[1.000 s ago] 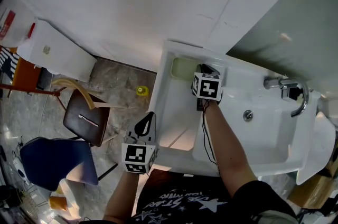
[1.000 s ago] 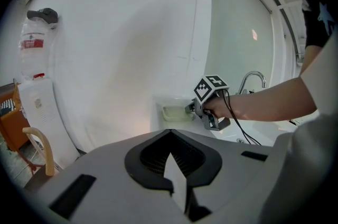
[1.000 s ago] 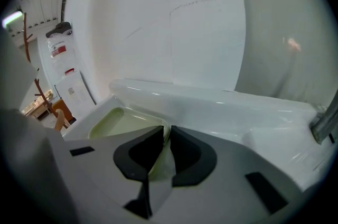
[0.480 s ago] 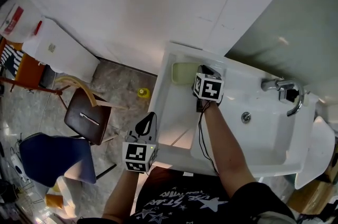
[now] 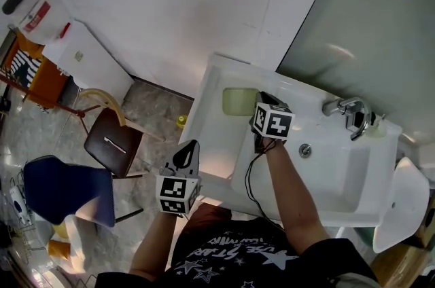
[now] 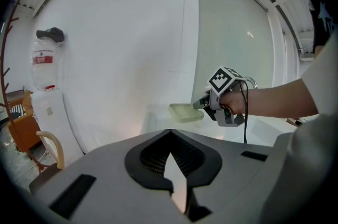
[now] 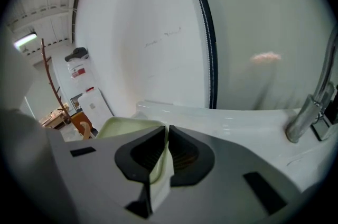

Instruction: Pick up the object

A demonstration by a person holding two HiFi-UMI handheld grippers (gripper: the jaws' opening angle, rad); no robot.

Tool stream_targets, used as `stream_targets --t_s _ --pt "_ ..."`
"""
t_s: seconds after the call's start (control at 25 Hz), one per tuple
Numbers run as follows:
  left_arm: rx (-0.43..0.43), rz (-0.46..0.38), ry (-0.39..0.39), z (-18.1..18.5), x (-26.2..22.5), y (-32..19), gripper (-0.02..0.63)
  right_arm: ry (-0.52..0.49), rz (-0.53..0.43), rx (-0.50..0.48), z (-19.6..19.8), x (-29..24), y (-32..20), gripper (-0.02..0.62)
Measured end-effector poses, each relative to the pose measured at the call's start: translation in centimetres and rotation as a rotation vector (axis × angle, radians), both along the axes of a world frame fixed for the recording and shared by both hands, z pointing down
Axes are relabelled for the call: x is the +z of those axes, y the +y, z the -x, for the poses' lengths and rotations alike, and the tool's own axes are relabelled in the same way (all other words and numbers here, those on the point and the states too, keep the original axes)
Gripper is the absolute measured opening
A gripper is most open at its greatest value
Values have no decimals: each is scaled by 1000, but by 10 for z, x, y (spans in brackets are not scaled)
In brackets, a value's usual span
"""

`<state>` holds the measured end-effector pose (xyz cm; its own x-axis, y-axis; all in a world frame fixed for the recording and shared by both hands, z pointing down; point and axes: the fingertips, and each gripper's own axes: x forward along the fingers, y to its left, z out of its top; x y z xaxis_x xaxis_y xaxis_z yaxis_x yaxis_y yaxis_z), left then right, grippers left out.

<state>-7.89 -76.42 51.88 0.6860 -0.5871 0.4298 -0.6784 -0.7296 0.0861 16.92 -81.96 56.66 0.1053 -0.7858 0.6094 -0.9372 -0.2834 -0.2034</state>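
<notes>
"Right gripper view first: what do the jaws hold?"

"I find the right gripper [image 7: 166, 129] pinched on the near rim of the pale green dish [image 7: 124, 127]. Its tray runs away from the pads, to my left."

"Location?"

"Head view puts the dish [image 5: 238, 101] over the left ledge of the sink [image 5: 211, 86], long axis along that ledge, gripped at its right end. I cannot tell whether it is clear of the ledge."

"The other tool?"

"The left gripper [image 6: 170, 132] is pressed together, empty, well apart in front of the sink. I judge that the lift falls to the right alone."
</notes>
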Motion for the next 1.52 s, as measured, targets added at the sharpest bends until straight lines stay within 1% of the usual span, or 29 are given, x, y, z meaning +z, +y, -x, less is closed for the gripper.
stream_targets --t_s 0.24,0.52,0.76,1.0,1.16,1.36,1.52 --pt "-36 24 18 -16 -9 57 16 -15 -33 -49 -3 -20 54 31" --pt "-75 -28 21 -33 -22 121 16 -18 -73 -98 -11 -34 135 31" --pt "-153 -59 33 -38 -26 189 15 -17 -89 -169 -18 -38 205 31" --pt "-225 -41 16 -45 -12 265 15 -28 -104 -242 -29 -33 273 31" --pt "-262 -24 -3 -54 -8 310 16 -46 -91 -278 -38 -25 313 31" --pt "-299 7 -16 -62 -6 354 15 -69 -68 -297 -48 -16 348 31" --pt "-308 -15 -24 -61 -12 370 15 -86 -77 -313 -46 -15 362 31"
